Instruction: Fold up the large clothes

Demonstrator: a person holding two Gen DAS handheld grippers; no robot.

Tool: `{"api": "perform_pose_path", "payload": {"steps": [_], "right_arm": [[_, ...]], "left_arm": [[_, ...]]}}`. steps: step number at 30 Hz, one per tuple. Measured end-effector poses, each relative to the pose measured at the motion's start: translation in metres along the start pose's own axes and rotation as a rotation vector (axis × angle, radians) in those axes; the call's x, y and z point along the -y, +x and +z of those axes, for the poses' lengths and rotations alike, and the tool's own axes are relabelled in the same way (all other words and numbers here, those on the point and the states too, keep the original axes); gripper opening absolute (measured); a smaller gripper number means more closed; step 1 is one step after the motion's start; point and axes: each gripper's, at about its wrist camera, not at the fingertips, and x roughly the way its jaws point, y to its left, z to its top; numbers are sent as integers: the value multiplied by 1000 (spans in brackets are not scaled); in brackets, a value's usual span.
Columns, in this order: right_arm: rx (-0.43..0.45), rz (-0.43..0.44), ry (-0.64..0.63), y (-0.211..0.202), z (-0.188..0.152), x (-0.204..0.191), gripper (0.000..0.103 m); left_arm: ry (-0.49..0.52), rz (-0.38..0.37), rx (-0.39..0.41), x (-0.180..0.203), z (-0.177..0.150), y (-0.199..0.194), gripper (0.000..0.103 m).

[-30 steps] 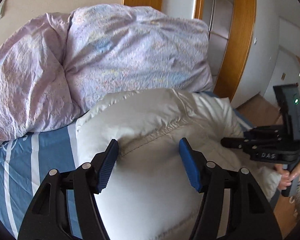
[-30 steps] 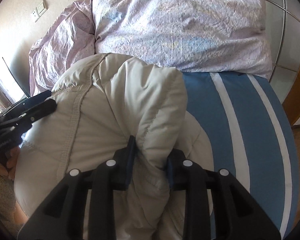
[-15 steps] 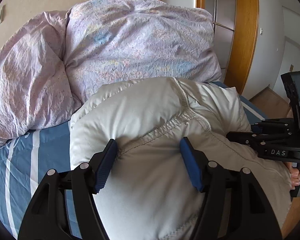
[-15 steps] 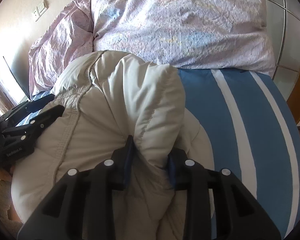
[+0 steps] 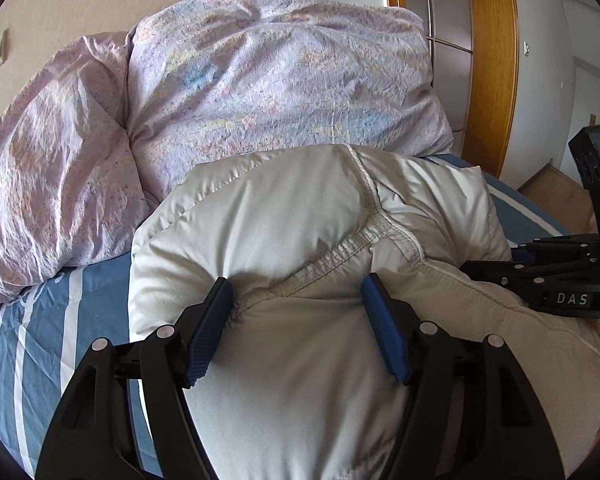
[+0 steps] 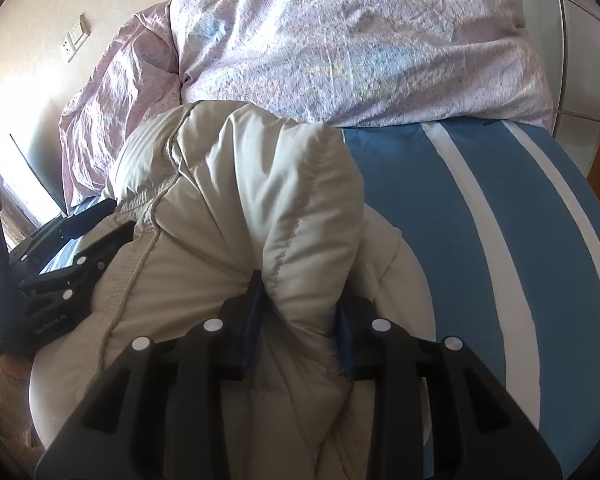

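Both grippers bore on the cream padded jacket (image 5: 300, 240), which lay bunched on the blue-and-white striped bedsheet (image 6: 480, 240). Left gripper (image 5: 296, 320) stood spread wide, its blue pads (image 5: 210, 332) pressing into the puffy fabric on either side of a stitched seam, a broad bulge of jacket swelling between them. Right gripper (image 6: 298, 312) was drawn nearly together, pinching a thick fold of the jacket, the padding billowing up beyond its fingers. Just behind the jacket, a crumpled lilac floral duvet (image 5: 260, 92) was heaped against the wall, touching the jacket's far edge and blocking that end of the bed. Beside the duvet, away from the wall, stood a wooden door frame (image 5: 492, 60). Above the duvet, a wall socket (image 6: 74, 38) showed.
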Motion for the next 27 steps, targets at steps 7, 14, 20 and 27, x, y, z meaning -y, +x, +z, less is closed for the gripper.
{"api": "perform_pose_path", "payload": {"steps": [7, 14, 20, 27], "right_arm": [[25, -44, 16, -3, 0, -1, 35], [206, -153, 62, -77, 18, -7, 43], [117, -181, -37, -39, 29, -41, 28], [47, -282, -108, 7, 13, -46, 18]], "left_arm": [[3, 12, -3, 3, 0, 8, 69], [23, 27, -7, 6, 2, 6, 69], [20, 27, 1, 6, 1, 5, 69], [18, 26, 6, 8, 1, 4, 69]]}}
